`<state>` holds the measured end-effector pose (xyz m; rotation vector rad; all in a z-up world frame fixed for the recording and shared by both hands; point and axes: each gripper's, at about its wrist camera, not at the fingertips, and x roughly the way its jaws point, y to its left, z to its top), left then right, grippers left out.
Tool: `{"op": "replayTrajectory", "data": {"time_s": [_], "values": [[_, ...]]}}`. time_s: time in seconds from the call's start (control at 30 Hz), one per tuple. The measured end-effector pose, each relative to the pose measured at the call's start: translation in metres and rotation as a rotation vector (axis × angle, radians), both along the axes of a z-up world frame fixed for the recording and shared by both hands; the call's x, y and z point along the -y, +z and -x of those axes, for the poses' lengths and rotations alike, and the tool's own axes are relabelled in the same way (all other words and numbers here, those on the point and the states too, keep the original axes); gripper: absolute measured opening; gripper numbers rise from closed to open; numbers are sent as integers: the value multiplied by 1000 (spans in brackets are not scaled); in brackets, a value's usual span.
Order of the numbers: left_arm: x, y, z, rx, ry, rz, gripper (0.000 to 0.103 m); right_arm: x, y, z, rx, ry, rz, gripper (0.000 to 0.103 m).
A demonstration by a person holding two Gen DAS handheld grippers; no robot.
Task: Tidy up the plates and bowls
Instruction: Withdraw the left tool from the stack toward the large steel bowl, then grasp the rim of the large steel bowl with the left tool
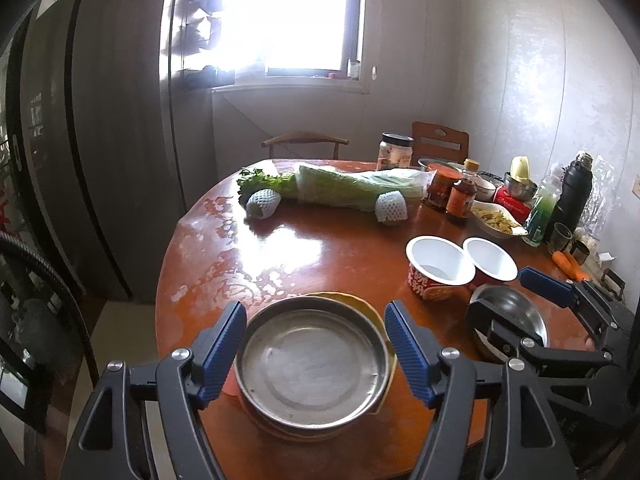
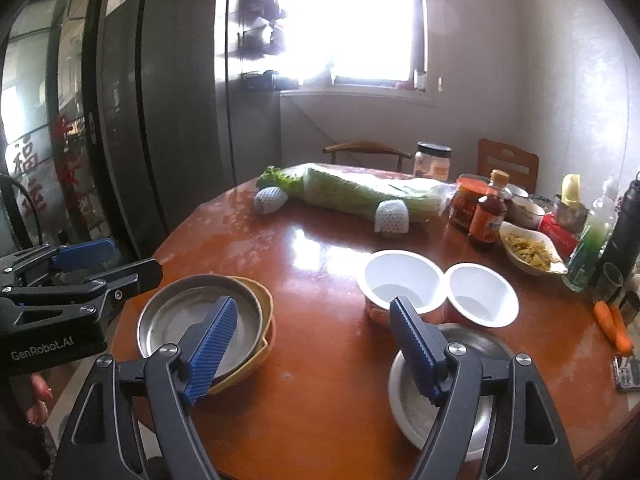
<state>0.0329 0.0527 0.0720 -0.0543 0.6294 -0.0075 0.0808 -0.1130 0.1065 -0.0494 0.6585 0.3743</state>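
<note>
Round wooden table (image 2: 332, 380). Lower left of the right wrist view: metal plate (image 2: 188, 320) stacked on a yellow dish (image 2: 262, 308); left gripper (image 1: 316, 350) above it, jaws apart, nothing clamped. Centre: right gripper (image 2: 312, 346), jaws apart (empty). Right: two white cups (image 2: 404, 280), touching; steel bowl (image 2: 416, 404) below them.

A round steel plate (image 1: 312, 364) with a low rim sits face up on top of a yellow dish (image 1: 374, 312) whose edge shows beyond it, the stack near the counter (image 1: 320, 248) front edge. To its right, well apart, a smaller steel bowl (image 2: 452, 392) stands upright and empty. Just behind that bowl two white-lined paper bowls with red printed sides stand upright side by side, rims touching: the larger paper bowl (image 2: 402, 280) on the left, the smaller paper bowl (image 2: 480, 292) on the right. Both look empty.
</note>
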Motion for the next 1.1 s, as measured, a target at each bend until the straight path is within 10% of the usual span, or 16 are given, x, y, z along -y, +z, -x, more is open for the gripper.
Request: {"op": "replayTrajectory", "data": {"time_s": [1.1], "values": [[120,9,-12,-41,-174,-5,76,155,11,25,53,-346,-19,81]]}}
